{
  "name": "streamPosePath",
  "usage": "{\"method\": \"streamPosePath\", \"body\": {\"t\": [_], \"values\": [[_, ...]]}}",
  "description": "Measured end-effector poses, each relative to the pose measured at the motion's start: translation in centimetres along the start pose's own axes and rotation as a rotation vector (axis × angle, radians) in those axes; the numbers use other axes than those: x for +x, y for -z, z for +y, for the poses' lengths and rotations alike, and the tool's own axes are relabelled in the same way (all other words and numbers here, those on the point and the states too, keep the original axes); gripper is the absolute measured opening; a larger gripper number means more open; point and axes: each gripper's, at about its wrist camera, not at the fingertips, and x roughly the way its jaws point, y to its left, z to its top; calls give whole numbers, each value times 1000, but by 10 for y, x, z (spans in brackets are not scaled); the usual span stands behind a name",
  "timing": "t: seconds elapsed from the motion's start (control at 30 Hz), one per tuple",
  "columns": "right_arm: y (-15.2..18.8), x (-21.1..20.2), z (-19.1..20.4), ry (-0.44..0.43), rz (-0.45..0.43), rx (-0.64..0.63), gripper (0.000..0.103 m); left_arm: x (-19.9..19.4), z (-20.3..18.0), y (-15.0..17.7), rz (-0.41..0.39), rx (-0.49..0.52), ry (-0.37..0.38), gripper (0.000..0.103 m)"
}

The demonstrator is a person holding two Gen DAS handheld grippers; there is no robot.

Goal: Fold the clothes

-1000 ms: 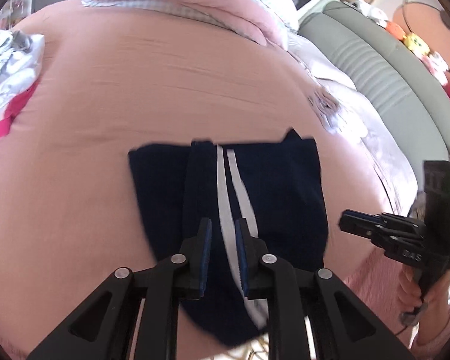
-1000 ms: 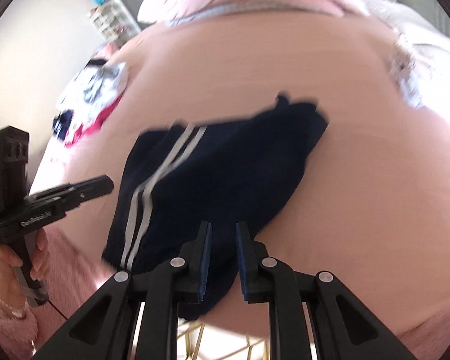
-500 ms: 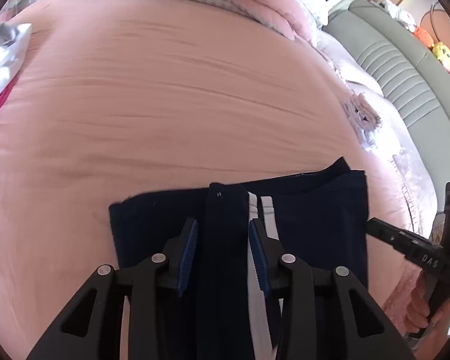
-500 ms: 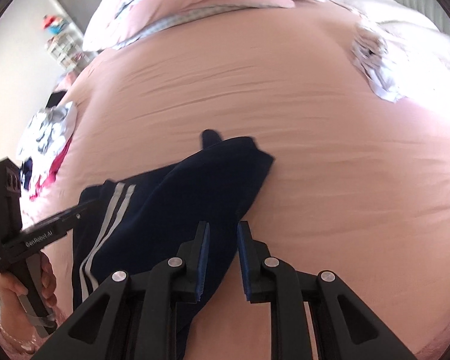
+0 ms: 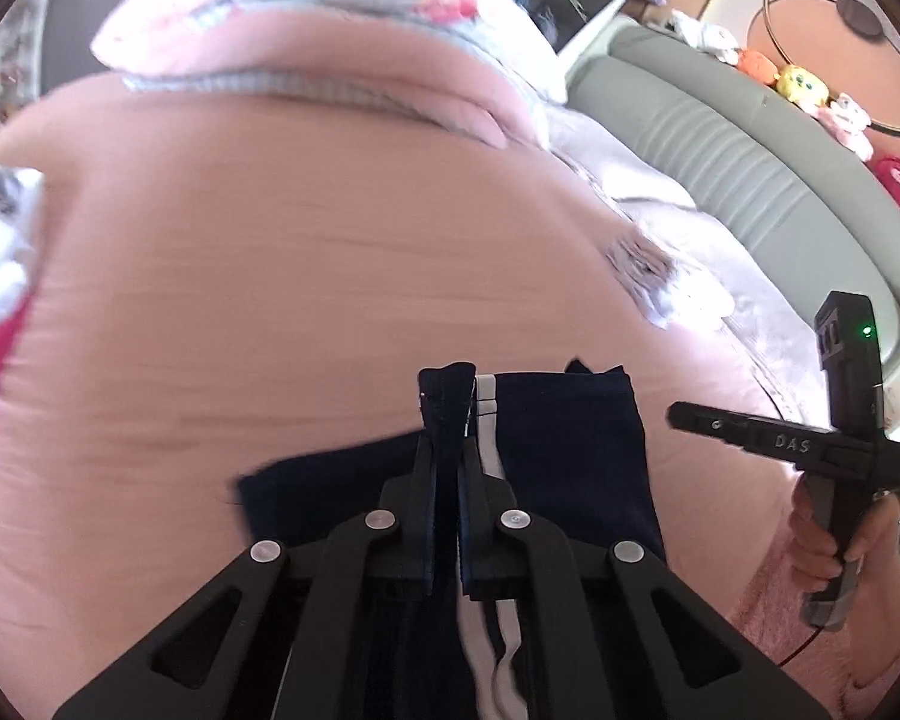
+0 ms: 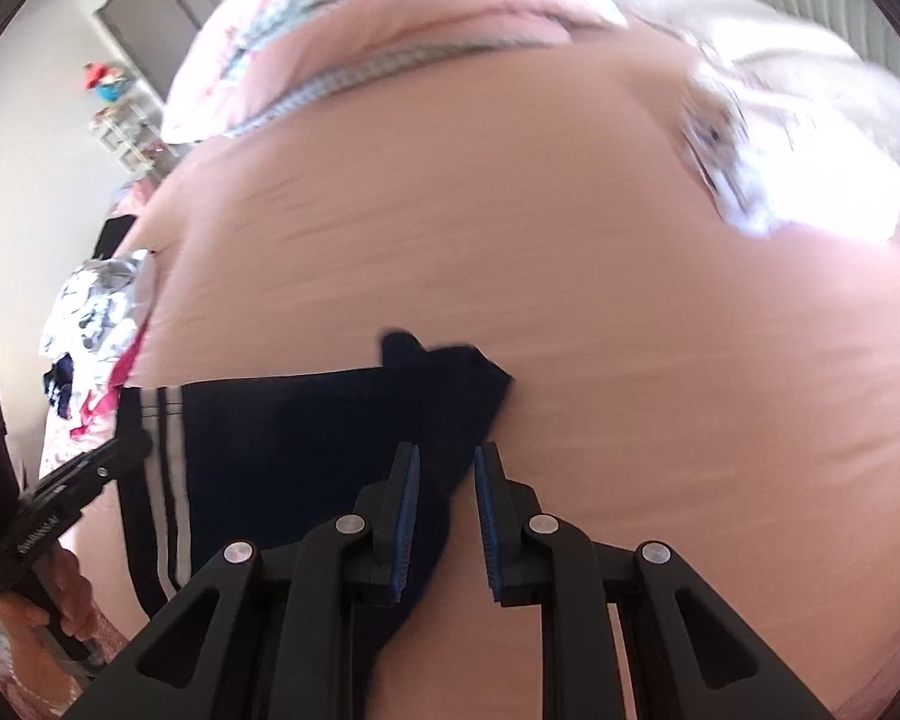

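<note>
Mostly pink bedsheet (image 5: 306, 312); grey headboard (image 5: 750, 180) beyond, blurred.

left claw (image 5: 445, 420): black arms, blue pads, silver screws | right claw (image 6: 445, 483): same | sleeve (image 5: 834, 648): pink fuzzy

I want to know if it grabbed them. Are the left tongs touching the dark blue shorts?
Touching. In the left wrist view the left tongs are shut on a bunched fold of the dark blue shorts.

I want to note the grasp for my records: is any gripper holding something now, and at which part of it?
The left gripper is shut on a pinched-up fold at the far edge of the navy shorts, beside the white stripes. The right gripper holds nothing.
</note>
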Motion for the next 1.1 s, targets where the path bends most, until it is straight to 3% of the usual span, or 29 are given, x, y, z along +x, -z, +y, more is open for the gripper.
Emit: {"method": "streamPosePath", "body": {"t": [0.13, 0.3, 0.43, 0.67, 0.83, 0.97, 1.1], "values": [[-11, 5, 17, 34, -3, -58, 25, 4, 27, 11, 46, -56, -60, 4], [-26, 16, 24, 73, 12, -87, 25, 15, 39, 30, 96, -69, -141, 4], [-32, 25, 24, 81, 32, -80, 25, 16, 56, 39, 108, -162, -181, 4], [-46, 51, 33, 105, 13, -141, 25, 16, 41, 45, 102, -96, -214, 4], [-63, 100, 36, 5, 142, -132, 25, 21, 40, 47, 111, -94, -196, 4], [-47, 79, 56, -67, 122, -221, 25, 20, 42, 46, 106, -104, -180, 4], [-20, 61, 66, -75, 133, -297, 25, 24, 41, 46, 108, -110, -173, 4]]}}
